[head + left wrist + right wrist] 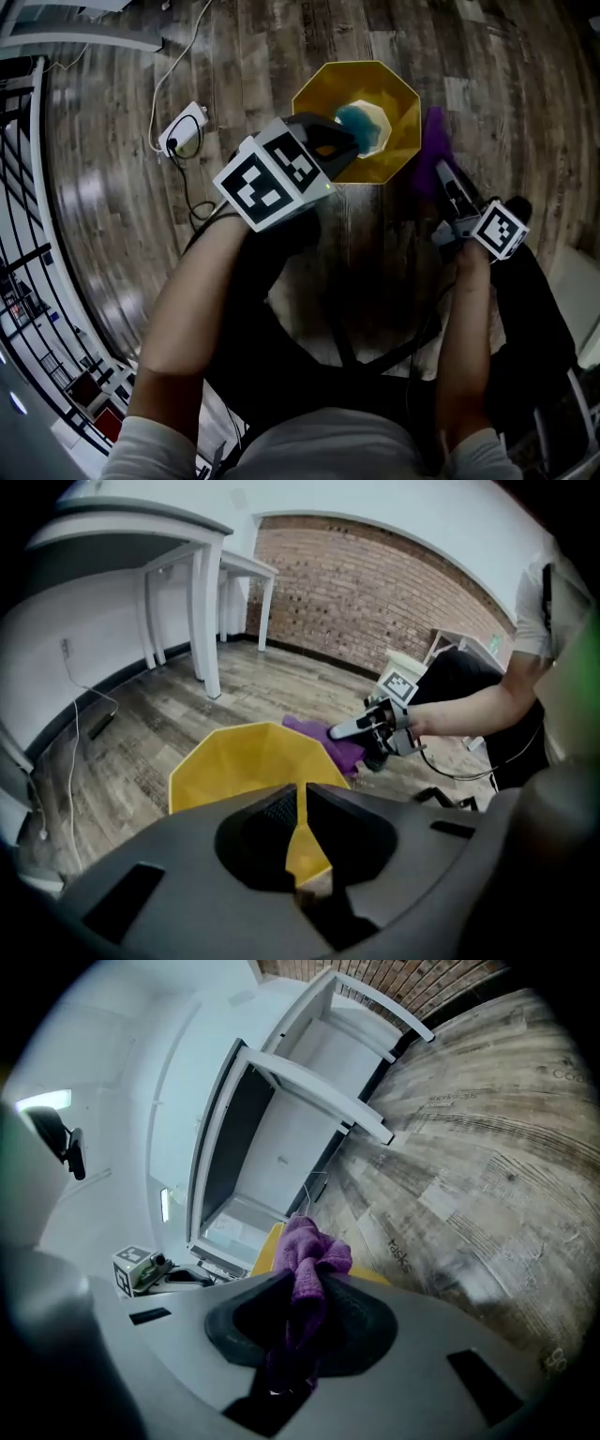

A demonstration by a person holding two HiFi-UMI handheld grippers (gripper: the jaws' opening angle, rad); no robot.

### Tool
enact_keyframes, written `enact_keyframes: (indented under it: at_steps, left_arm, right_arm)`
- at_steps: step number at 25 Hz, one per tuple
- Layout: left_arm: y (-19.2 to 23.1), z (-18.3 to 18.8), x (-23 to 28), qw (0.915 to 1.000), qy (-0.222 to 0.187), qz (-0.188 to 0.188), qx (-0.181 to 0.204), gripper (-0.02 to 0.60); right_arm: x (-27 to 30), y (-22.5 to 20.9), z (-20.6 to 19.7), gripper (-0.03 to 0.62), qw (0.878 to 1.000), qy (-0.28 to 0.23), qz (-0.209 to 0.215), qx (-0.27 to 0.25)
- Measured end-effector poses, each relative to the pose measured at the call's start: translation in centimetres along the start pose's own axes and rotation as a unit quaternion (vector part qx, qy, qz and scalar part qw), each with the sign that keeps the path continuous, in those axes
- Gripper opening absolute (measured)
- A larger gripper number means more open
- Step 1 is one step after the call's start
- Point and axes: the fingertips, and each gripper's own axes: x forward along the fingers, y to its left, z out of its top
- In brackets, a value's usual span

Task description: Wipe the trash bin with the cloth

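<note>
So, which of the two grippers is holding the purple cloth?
The right gripper: the purple cloth is clamped between its jaws. The left gripper instead pinches the rim of the yellow trash bin.

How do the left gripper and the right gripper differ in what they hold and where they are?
The left gripper is shut on the rim of the yellow trash bin; the right gripper is shut on the purple cloth. The left gripper is at the bin's near edge; the right gripper is beside its right side. Both are gripping something.
</note>
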Motion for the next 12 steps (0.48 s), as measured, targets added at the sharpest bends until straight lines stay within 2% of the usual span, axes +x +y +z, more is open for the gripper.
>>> enact_keyframes:
  at_steps: [2,3,4,5,6,7,8,9,10,12]
  left_arm:
    - [1.5,-1.8,-1.1,0.9973,0.067,-0.002,-0.031,0.026]
    - [2.5,-2.4,-1.8,0.9934,0.089,-0.005,-0.072,0.005]
    - [3.6,-2.5,-2.6,0.9871,0.088,-0.013,-0.134,0.005]
    - [4.6,-2.0,-3.3,0.9767,0.056,-0.023,-0.206,0.005]
    - [5.4,-0.9,-3.9,0.9608,-0.003,-0.031,-0.276,0.005]
    - [5.6,0.1,-4.2,0.9409,-0.07,-0.034,-0.33,0.005]
    - [5.4,0.5,-4.1,0.9248,-0.122,-0.03,-0.359,0.005]
    - [4.5,0.4,-3.4,0.9218,-0.14,-0.023,-0.361,0.005]
    - [3.2,-0.1,-2.4,0.9333,-0.126,-0.018,-0.336,0.005]
    - [0.3,-1.0,-0.4,0.9701,-0.049,-0.023,-0.237,0.009]
  right_arm:
    - [0.2,0.1,-0.2,0.072,1.0,0.001,0.0,-0.002]
    - [0.2,0.2,-0.1,0.072,1.0,-0.002,0.003,-0.003]
    - [0.1,0.4,-0.1,0.071,1.0,-0.006,0.005,-0.001]
    - [0.0,0.5,-0.2,0.072,1.0,-0.012,0.004,0.004]
    - [-0.2,0.5,-0.4,0.072,1.0,-0.017,0.001,0.012]
    - [-0.4,0.6,-0.6,0.072,1.0,-0.02,0.0,0.017]
    - [-0.5,0.7,-0.8,0.072,1.0,-0.02,0.001,0.019]
    - [-0.5,0.8,-0.9,0.072,1.0,-0.019,0.003,0.017]
    - [-0.4,0.7,-0.9,0.072,1.0,-0.019,0.004,0.014]
    - [-0.6,0.4,-0.8,0.072,1.0,-0.021,-0.002,0.014]
